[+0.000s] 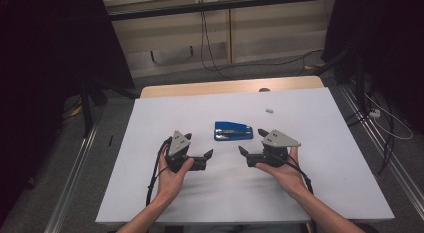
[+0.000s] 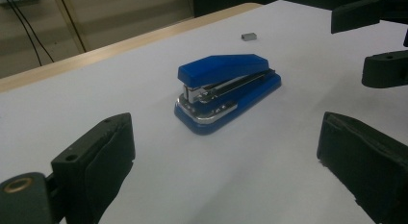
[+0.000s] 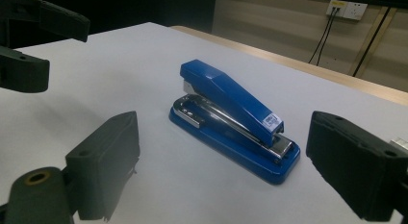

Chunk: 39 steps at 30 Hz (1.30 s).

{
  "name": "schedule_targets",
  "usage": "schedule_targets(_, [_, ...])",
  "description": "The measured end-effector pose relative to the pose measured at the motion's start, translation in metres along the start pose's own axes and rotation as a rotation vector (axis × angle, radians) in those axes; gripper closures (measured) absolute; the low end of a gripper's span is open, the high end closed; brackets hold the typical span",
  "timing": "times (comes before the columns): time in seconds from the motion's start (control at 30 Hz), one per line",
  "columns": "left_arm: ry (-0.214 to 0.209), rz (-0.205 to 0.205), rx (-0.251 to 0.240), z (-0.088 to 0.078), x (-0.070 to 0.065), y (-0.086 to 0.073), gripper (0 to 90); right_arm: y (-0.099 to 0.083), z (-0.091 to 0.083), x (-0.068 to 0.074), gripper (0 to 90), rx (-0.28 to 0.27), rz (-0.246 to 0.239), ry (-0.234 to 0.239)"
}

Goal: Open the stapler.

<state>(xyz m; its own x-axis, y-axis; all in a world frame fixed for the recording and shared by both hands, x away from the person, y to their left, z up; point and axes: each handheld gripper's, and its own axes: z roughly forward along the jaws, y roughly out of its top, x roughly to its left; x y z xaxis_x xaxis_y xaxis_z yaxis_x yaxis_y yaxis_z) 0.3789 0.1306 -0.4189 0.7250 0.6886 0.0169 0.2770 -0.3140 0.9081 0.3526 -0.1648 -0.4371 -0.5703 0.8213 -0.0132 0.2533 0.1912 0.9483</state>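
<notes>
Stapler [image 1: 233, 130] in glossy blue plastic, wedge-shaped, chrome inside, left tongs [image 1: 209, 154] and right tongs [image 1: 242, 151] wide, empty.

The high view looks from above the near edge of the white table [image 1: 150, 193], forward and down, so it takes in the whole top and the floor behind the far edge. The left gripper view sits low, close over the table, and looks between its own jaws toward the far right corner. The right gripper view is equally low and near, and it faces the far left corner. All three views share the blue stapler [image 1: 233, 130] [image 2: 226, 89] [image 3: 233, 116] in the table's middle.
</notes>
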Motion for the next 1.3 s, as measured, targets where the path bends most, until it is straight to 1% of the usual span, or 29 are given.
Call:
schedule_targets(0.03, [0.001,-0.017,-0.005,0.002,0.001,0.001,4.5,0.002,0.005,-0.001,14.5,-0.009,0.008,0.002])
schedule_targets(0.07, [0.000,-0.017,-0.010,0.002,0.002,0.001,4.5,0.002,0.005,-0.001,14.5,-0.009,0.008,0.002])
schedule_targets(0.13, [-0.001,0.012,-0.009,0.005,0.001,0.003,3.9,0.003,0.009,0.000,16.1,0.001,0.003,0.006])
schedule_targets(0.17, [0.001,0.022,-0.006,0.006,0.002,0.004,3.8,0.005,0.014,0.000,20.5,0.004,0.008,0.018])
schedule_targets(0.2, [0.002,0.016,-0.005,0.006,0.002,0.005,3.8,0.005,0.014,0.000,20.5,0.004,0.008,0.018])
schedule_targets(0.23, [0.000,0.006,-0.010,0.007,0.003,0.006,4.6,0.006,0.020,0.001,21.1,0.007,0.008,0.023])
schedule_targets(0.3, [0.005,-0.003,-0.016,0.010,0.006,0.009,4.6,0.007,0.022,0.002,21.9,0.010,0.005,0.025])
schedule_targets(0.33, [0.011,-0.003,-0.019,0.011,0.007,0.010,4.7,0.008,0.024,0.002,23.0,0.013,-0.001,0.027])
schedule_targets(0.4, [0.009,0.007,-0.023,0.016,0.010,0.013,5.8,0.009,0.029,0.002,23.3,0.023,0.003,0.033])
schedule_targets(0.43, [0.006,0.009,-0.021,0.020,0.013,0.015,6.0,0.010,0.032,0.001,23.3,0.031,-0.011,0.017])
schedule_targets(0.53, [0.007,0.006,-0.031,0.025,0.017,0.018,6.3,0.010,0.033,-0.002,25.6,0.045,-0.012,0.017])
schedule_targets(0.57, [0.019,0.004,-0.045,0.028,0.019,0.018,6.7,0.011,0.035,-0.005,26.2,0.055,-0.007,0.016])
schedule_targets(0.67, [0.013,0.010,-0.031,0.035,0.024,0.022,6.7,0.012,0.037,-0.008,28.1,0.064,0.004,0.023])
schedule_targets(0.7, [0.022,-0.007,-0.034,0.039,0.027,0.024,6.8,0.013,0.040,-0.010,27.6,0.058,0.017,0.033])
schedule_targets(0.73, [0.022,-0.007,-0.034,0.039,0.027,0.024,7.2,0.013,0.040,-0.010,27.6,0.058,0.017,0.033])
schedule_targets(0.77, [0.021,-0.028,-0.049,0.041,0.028,0.024,9.3,0.015,0.043,-0.011,30.1,0.049,0.011,0.029])
schedule_targets(0.8, [0.018,-0.030,-0.049,0.043,0.030,0.025,9.3,0.015,0.043,-0.011,30.1,0.049,0.011,0.029])
schedule_targets(0.83, [0.026,-0.001,-0.037,0.046,0.030,0.027,9.5,0.016,0.047,-0.010,31.9,0.051,0.008,0.048])
schedule_targets(0.87, [0.026,-0.001,-0.037,0.046,0.030,0.027,9.3,0.016,0.047,-0.010,31.9,0.051,0.008,0.048])
schedule_targets(0.9, [0.034,0.008,-0.039,0.048,0.031,0.028,9.3,0.016,0.049,-0.010,32.1,0.063,0.005,0.054])
schedule_targets(0.93, [0.034,0.001,-0.043,0.050,0.032,0.029,9.3,0.016,0.052,-0.008,32.8,0.077,-0.006,0.061])
schedule_targets(0.97, [0.028,-0.020,-0.048,0.053,0.034,0.031,9.3,0.017,0.056,-0.006,34.6,0.107,-0.037,0.072])
schedule_targets(1.0, [0.028,-0.020,-0.048,0.053,0.034,0.031,9.3,0.017,0.056,-0.006,34.6,0.107,-0.037,0.072])
schedule_targets(1.03, [0.023,-0.022,-0.043,0.055,0.035,0.033,9.3,0.016,0.058,-0.004,35.4,0.121,-0.046,0.075])
schedule_targets(1.1, [0.032,0.019,-0.034,0.059,0.034,0.036,9.3,0.016,0.061,-0.003,40.0,0.126,-0.034,0.092])
schedule_targets(1.13, [0.033,0.026,-0.032,0.061,0.034,0.036,9.3,0.015,0.062,-0.003,43.0,0.122,-0.024,0.097])
schedule_targets(1.23, [0.020,0.008,-0.047,0.065,0.037,0.036,9.2,0.015,0.066,-0.004,51.6,0.121,-0.002,0.116])
schedule_targets(1.27, [0.018,-0.002,-0.057,0.067,0.038,0.035,9.3,0.015,0.067,-0.004,56.6,0.112,0.002,0.121])
schedule_targets(1.3, [0.017,0.001,-0.046,0.068,0.037,0.034,9.3,0.015,0.067,-0.005,60.8,0.103,0.023,0.130])
